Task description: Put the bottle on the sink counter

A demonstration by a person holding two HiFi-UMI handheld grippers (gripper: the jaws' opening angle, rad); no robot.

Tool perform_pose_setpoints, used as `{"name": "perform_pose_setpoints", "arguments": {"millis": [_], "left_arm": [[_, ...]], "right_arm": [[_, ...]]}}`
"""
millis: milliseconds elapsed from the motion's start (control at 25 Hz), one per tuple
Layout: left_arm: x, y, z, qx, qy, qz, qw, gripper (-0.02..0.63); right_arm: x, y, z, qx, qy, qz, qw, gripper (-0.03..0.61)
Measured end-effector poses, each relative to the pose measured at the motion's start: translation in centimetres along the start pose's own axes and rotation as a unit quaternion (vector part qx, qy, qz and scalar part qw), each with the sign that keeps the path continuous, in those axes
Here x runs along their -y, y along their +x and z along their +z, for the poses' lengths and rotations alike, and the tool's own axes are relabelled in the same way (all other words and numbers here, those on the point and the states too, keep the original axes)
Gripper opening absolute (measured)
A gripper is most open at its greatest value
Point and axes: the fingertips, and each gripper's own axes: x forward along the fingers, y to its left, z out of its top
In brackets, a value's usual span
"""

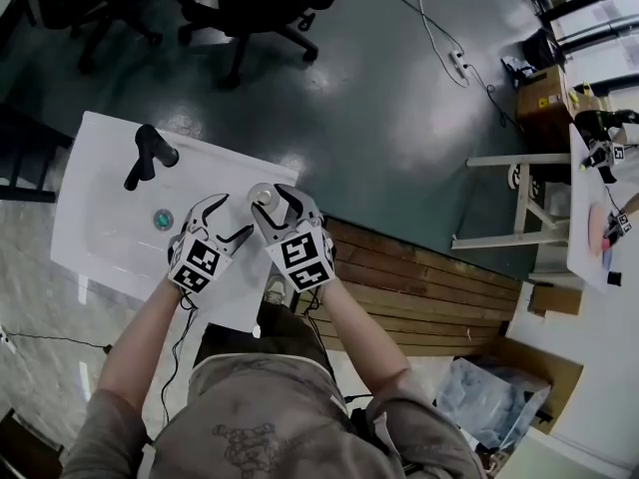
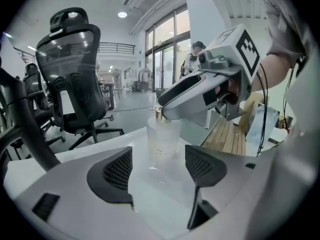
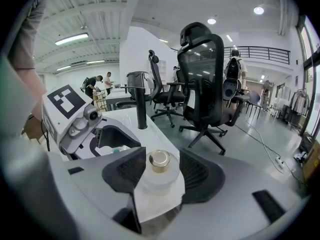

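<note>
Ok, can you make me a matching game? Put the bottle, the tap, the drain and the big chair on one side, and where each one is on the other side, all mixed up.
Things:
1. clear plastic bottle with gold cap
2. black metal tap
3. round green drain
4. black mesh office chair

Places:
A. on the floor
B. down in the basin of the white sink counter
C. between the right gripper's jaws
D. standing on the counter at the basin's edge

Pairs: 1-C, 2-D, 3-B, 4-A
</note>
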Motion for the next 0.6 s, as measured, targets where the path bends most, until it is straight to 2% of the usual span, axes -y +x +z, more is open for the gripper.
{"name": "perform_pose_setpoints", "arguments": {"millis": [160,320,360,400,440,600], "left_arm": [[-0.6,-1.7,0.0,0.002,-0.020,0.015,0.9997,0.325],[-1.6,-3.8,1.9,0.035,-0.033,0.048,0.9977,0.321],[-2.0,-4.5,2.6,0.043,-0.035,0.063,0.9965,0.295],[-2.4,-5.1,3.2,0.053,-0.036,0.078,0.9949,0.197],[-2.8,-5.7,3.8,0.061,-0.039,0.088,0.9935,0.139],[-3.3,-7.9,6.1,0.083,-0.057,0.111,0.9887,0.132]], "right_arm": [[0.3,-1.3,1.5,0.009,0.016,-0.005,1.000,0.206],[0.7,-3.2,3.4,0.030,0.018,-0.017,0.999,0.188],[0.9,-3.7,4.0,0.036,0.015,-0.021,0.999,0.178],[1.0,-4.3,4.5,0.042,0.013,-0.025,0.999,0.169],[1.2,-4.9,5.0,0.047,0.012,-0.029,0.998,0.160],[1.5,-7.2,6.6,0.068,0.019,-0.040,0.997,0.121]]}}
